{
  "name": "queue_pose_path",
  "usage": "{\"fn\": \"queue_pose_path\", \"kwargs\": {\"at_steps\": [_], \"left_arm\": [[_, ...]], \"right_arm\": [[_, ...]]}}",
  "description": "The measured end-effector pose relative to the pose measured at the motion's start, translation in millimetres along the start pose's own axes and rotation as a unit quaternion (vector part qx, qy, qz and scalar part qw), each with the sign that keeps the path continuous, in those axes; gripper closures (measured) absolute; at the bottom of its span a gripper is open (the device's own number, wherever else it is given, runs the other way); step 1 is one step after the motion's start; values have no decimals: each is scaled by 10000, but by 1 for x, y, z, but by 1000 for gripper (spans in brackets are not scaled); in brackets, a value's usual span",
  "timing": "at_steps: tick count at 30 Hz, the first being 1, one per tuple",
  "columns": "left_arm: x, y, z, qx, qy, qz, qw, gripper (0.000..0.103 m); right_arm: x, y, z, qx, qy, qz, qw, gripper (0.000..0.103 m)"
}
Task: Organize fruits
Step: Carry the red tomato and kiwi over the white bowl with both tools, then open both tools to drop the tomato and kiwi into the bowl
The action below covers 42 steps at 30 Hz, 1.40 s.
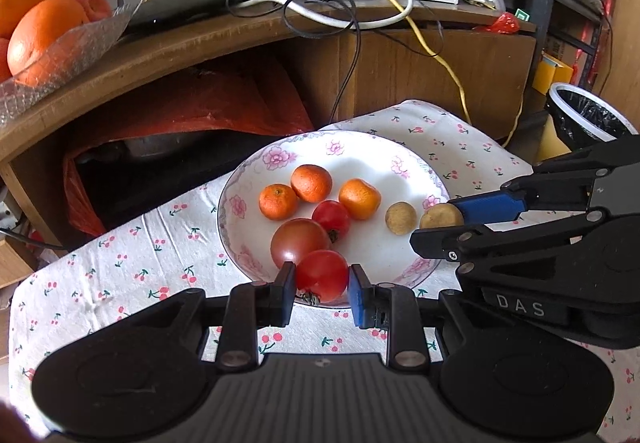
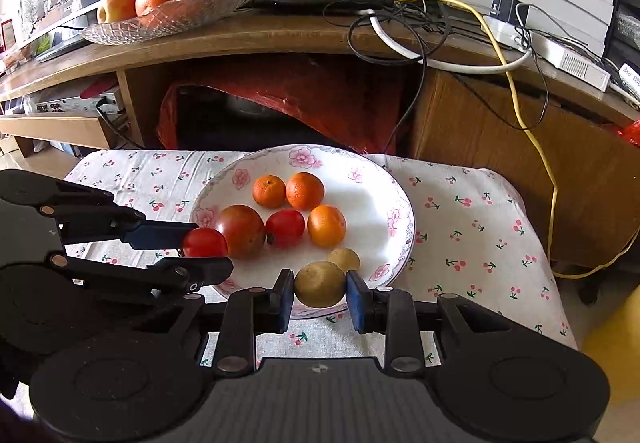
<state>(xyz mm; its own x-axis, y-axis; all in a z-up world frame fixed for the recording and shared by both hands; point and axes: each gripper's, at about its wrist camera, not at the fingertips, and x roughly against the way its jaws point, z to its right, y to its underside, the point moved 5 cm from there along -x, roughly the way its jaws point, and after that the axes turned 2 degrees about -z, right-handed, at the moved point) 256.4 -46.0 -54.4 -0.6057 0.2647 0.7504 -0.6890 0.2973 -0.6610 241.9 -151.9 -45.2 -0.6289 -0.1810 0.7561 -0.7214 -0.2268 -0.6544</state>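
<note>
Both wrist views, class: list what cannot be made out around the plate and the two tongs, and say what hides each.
- Left wrist view: near rim of the plate hidden behind the left tongs and small red tomato.
- Left wrist view: brown fruit in the right tongs partly covered by their fingers.
- Right wrist view: second brown fruit half hidden behind the held one.
- Both views: shelf contents behind the red plastic bag too dark.

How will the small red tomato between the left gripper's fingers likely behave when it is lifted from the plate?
The small red tomato looks smooth and glossy, so it may slip between the left gripper pads. It is round, so if released on the plate it would probably roll. Its skin seems thin; a hard squeeze could bruise it.
</note>
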Motion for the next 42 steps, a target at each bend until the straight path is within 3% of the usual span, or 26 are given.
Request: {"fn": "queue_pose_path", "kwargs": {"at_steps": [27, 42], "left_arm": [[-14, -2, -8, 208, -121, -13, 9997, 66], [-12, -4, -7, 194, -92, 36, 9998, 53]], "right_arm": [[-29, -3, 4, -12, 41, 20, 10000, 75], [-20, -5, 16, -193, 190, 185, 9995, 69]]}}
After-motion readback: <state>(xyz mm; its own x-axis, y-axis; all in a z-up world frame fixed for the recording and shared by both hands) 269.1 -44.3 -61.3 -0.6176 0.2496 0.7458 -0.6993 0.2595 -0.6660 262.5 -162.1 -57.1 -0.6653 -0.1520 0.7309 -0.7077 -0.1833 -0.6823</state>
